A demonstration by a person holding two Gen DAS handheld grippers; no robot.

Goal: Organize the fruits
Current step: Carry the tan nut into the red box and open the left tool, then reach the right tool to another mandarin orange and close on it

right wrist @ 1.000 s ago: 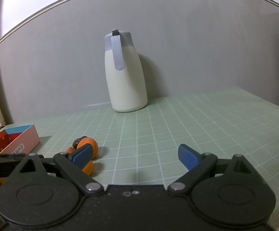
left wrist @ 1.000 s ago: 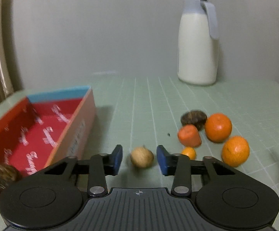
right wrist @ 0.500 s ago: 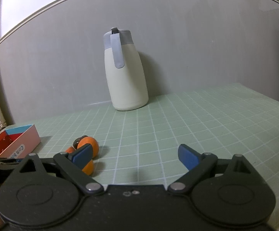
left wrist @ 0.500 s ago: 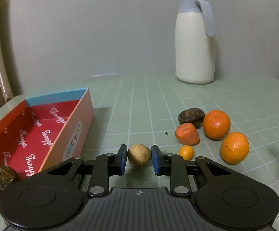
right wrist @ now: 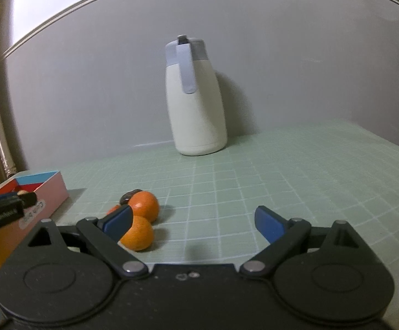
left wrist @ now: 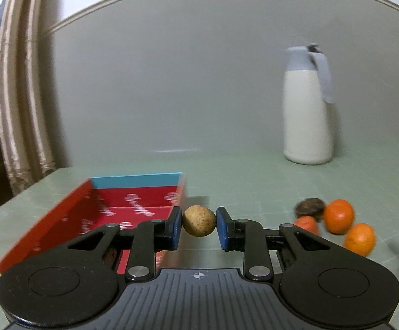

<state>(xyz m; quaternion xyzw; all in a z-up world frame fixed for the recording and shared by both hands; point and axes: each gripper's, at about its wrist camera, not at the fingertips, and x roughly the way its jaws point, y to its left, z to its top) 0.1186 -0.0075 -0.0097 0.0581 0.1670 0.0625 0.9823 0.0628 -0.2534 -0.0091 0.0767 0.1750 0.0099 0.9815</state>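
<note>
My left gripper (left wrist: pixel 198 225) is shut on a small round tan fruit (left wrist: pixel 199 220) and holds it above the table by the right wall of the red box (left wrist: pixel 133 203). Two oranges (left wrist: pixel 338 216) (left wrist: pixel 360 238), a dark brown fruit (left wrist: pixel 309 206) and a reddish-orange piece (left wrist: pixel 306 224) lie to the right. In the right wrist view my right gripper (right wrist: pixel 192 224) is open and empty above the mat, with the oranges (right wrist: pixel 144 206) (right wrist: pixel 137 236) by its left fingertip. The left gripper (right wrist: pixel 7 210) shows at the left edge there.
A white jug with a grey-blue lid (left wrist: pixel 306 110) stands at the back by the wall; it also shows in the right wrist view (right wrist: pixel 195 101). The green grid mat (right wrist: pixel 282 170) covers the table. A curtain (left wrist: pixel 20 110) hangs at the left.
My left gripper closed on the tan fruit, lifted it off the mat and swung left toward the red box. The right gripper stayed open and shifted slightly left.
</note>
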